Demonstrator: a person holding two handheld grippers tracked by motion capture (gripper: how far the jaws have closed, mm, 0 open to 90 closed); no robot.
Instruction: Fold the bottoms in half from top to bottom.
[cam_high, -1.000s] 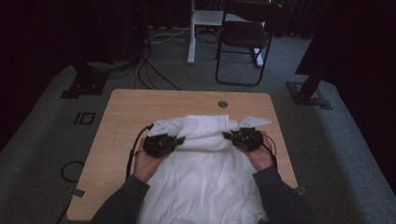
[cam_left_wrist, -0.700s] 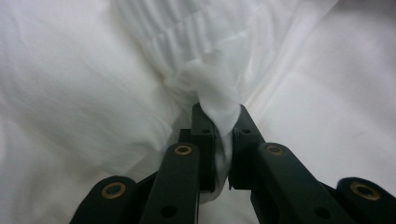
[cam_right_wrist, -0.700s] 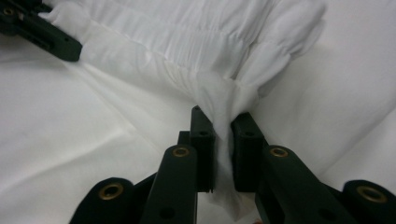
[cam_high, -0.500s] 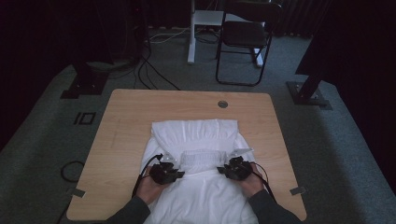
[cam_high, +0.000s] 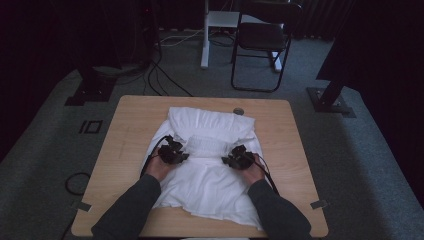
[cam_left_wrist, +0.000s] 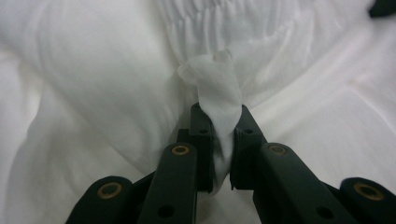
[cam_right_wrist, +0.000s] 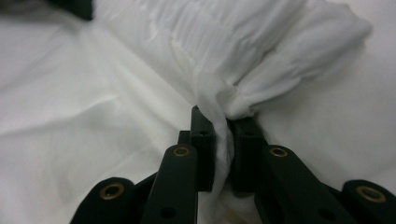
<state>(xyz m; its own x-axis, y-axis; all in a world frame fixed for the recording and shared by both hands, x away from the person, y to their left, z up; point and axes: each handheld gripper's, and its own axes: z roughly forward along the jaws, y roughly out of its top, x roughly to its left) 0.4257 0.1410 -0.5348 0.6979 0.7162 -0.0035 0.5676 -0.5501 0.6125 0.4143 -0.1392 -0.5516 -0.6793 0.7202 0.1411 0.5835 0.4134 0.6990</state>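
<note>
A white garment (cam_high: 210, 175) lies spread over the middle of the wooden table (cam_high: 125, 135), folded over on itself, with a gathered elastic band (cam_high: 205, 145) across its middle. My left gripper (cam_high: 176, 155) holds the left end of that band; in the left gripper view a pinch of white cloth (cam_left_wrist: 219, 102) sits clamped between the shut jaws. My right gripper (cam_high: 235, 159) holds the band's right end, and the right gripper view has bunched cloth (cam_right_wrist: 233, 105) squeezed between its jaws. Both hands rest on the garment.
A round grommet hole (cam_high: 238, 111) sits near the table's far edge. A black folding chair (cam_high: 262, 40) and a white stand (cam_high: 205, 35) are on the carpet beyond the table, with cables (cam_high: 160, 75) at the far left. Bare wood flanks the garment on both sides.
Both grippers pulled the garment's far edge toward me, folding it over, then moved slightly away again. The band now lies across the garment's middle.
</note>
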